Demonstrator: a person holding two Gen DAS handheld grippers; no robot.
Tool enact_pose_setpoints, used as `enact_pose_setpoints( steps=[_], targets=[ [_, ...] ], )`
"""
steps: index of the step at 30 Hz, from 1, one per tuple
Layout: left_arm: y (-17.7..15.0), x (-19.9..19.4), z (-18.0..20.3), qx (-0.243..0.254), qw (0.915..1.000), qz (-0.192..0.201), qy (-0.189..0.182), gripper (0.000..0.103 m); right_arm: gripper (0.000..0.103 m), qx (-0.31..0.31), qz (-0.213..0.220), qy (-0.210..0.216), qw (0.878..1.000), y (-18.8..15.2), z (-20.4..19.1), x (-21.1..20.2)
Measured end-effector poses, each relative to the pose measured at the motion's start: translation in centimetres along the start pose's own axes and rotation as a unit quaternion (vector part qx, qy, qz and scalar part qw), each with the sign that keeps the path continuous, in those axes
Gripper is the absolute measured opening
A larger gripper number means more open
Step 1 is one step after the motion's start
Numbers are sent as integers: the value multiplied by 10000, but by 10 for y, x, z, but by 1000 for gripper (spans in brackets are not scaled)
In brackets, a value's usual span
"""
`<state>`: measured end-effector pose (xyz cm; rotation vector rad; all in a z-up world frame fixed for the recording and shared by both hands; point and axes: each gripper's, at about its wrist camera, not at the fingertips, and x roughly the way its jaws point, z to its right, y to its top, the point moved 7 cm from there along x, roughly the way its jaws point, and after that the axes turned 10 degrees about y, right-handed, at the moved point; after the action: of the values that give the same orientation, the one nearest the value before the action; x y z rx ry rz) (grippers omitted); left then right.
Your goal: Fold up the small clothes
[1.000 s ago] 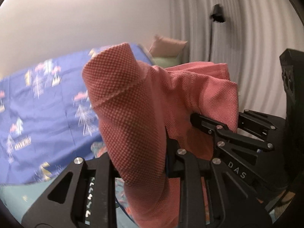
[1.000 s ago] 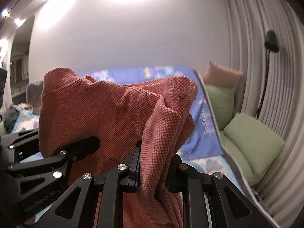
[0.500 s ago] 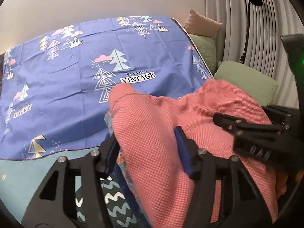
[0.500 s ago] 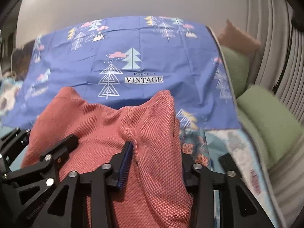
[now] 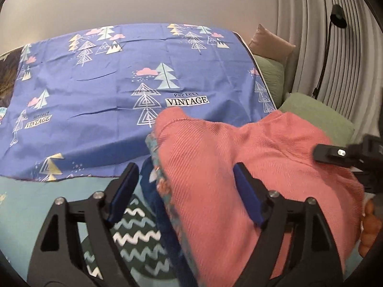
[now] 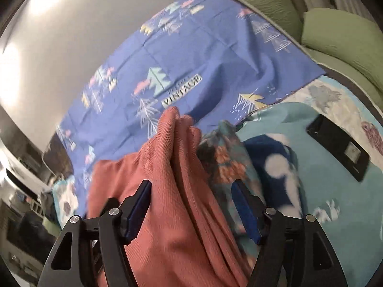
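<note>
Coral knit garment [image 5: 251, 167] lies atop a floral cloth [image 6: 225, 160] on the blue sheet [image 5: 115, 91]. Left gripper [image 5: 185, 191] and right gripper [image 6: 194, 205] gape wide, the garment between their fingers at 12 o'clock, gripping nothing.

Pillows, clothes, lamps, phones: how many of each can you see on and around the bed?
Pillows: 3, two green and one tan
Clothes: 3, pink, floral, navy with white spots
Lamps: 1
Phones: 1
Total: 8
</note>
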<state>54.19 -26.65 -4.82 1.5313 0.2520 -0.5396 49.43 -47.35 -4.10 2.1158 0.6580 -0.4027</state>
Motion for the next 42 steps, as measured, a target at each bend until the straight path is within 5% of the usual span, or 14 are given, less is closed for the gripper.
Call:
enact_pose_setpoints(
  steps=[5,11,17,26,35,42],
  targets=[
    [-1,-52,-1,-15,9999,141,50,97,70,-940,299,-451,9941,-30,-29,-63],
    [-23,-144,18,269,9989,218,-317,97,70,-1299,200,-413,9905,-104,-56,-140],
    [-51,-252,31,812,9946,588,-260,101,70,-1876,269,-778,9788,-168,-83,-211],
    [-77,-374,10,797,9934,817,-115,102,70,-1853,414,-1249,9738,-227,-110,-292],
    [-141,-431,-21,675,9959,601,-34,102,70,-1744,398,-1147,9772,-282,-130,-329],
    [-156,-445,-48,529,9974,477,90,102,74,-2107,444,-1306,9678,-304,-150,-345]
  ],
)
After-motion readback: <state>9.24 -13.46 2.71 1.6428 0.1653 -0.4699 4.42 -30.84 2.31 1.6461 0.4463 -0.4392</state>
